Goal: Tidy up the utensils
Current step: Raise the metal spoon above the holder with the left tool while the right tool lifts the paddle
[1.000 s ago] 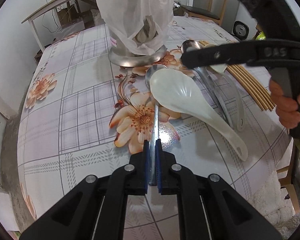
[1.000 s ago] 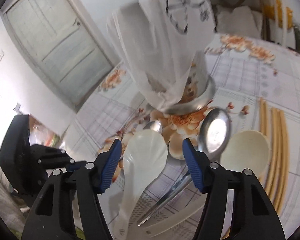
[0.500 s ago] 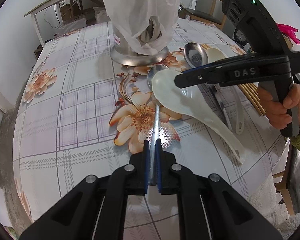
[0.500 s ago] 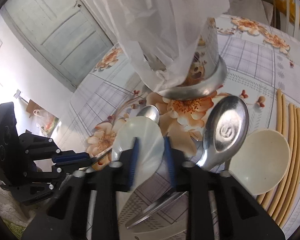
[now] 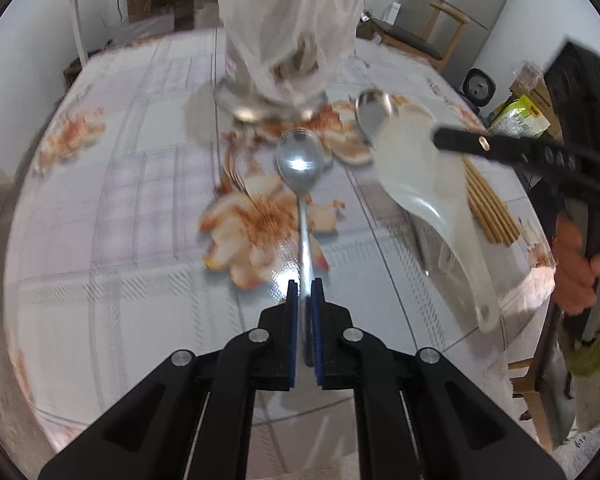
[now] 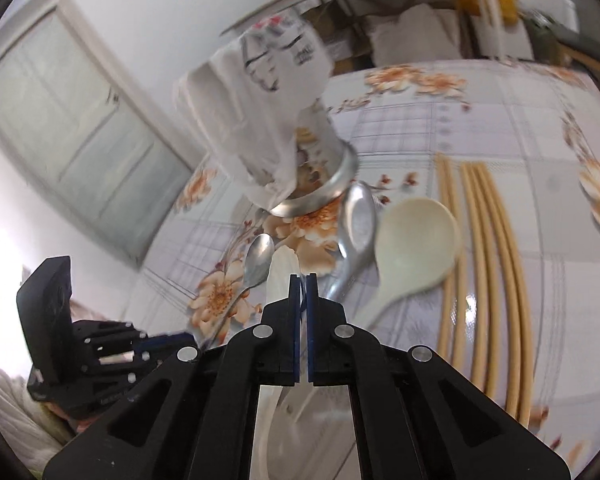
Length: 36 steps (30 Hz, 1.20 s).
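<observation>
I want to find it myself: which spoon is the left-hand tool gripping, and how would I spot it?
Start at the bag-covered metal canister on the flowered tablecloth. In front of it lies the steel spoon, its handle pinched in the left gripper. It is slim and shiny, unlike the broad white spoon beside it.

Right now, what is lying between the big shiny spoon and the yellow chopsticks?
A cream plastic spoon lies there, bowl up, between the large metal spoon and the chopsticks. The right wrist view shows it best.

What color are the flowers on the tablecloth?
The flowers on the tablecloth are orange and cream, clearest in the right wrist view.
</observation>
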Available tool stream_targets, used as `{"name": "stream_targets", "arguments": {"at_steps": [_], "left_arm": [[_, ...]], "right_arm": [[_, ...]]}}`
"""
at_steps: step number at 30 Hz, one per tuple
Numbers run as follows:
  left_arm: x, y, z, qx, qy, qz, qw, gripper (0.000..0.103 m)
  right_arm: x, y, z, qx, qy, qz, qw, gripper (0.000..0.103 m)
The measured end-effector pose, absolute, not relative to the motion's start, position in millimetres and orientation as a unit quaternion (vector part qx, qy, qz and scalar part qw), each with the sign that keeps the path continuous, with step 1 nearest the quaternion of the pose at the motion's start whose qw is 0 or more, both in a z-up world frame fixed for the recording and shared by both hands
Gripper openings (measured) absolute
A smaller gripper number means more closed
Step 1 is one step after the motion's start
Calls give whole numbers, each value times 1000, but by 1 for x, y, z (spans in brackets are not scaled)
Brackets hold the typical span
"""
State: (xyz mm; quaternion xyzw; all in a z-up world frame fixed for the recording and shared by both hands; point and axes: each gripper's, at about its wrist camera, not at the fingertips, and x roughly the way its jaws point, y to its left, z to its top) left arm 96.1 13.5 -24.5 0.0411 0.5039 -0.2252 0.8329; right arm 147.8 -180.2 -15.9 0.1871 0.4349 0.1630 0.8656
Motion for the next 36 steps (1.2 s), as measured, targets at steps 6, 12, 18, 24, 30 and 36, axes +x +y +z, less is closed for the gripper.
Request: {"name": "stream_targets", "arguments": {"at_steps": [6,12,18,24,30,36], "left_arm": [[134,12,6,56,485,-272,829,25],[173,-20,-6,104,469,-320,817,26],[195,-37,-29,144,473,-306,814,26],[202,-41,-40,148,481,-298,811,26],[203,-38,-42,145,485,-307,806,26],[206,-37,-42,141,487,-317,801,19]], "right_arm": [[134,-195,-21,241,418,159,862,1],[130,-201,-24,259,414,154,859,1],[132,-202,-32,262,420,154,855,1],[135,-202,-38,265,423,158,852,1],[137,-202,-39,268,424,160,851,1],[137,-203,-39,271,424,157,850,1]]}}
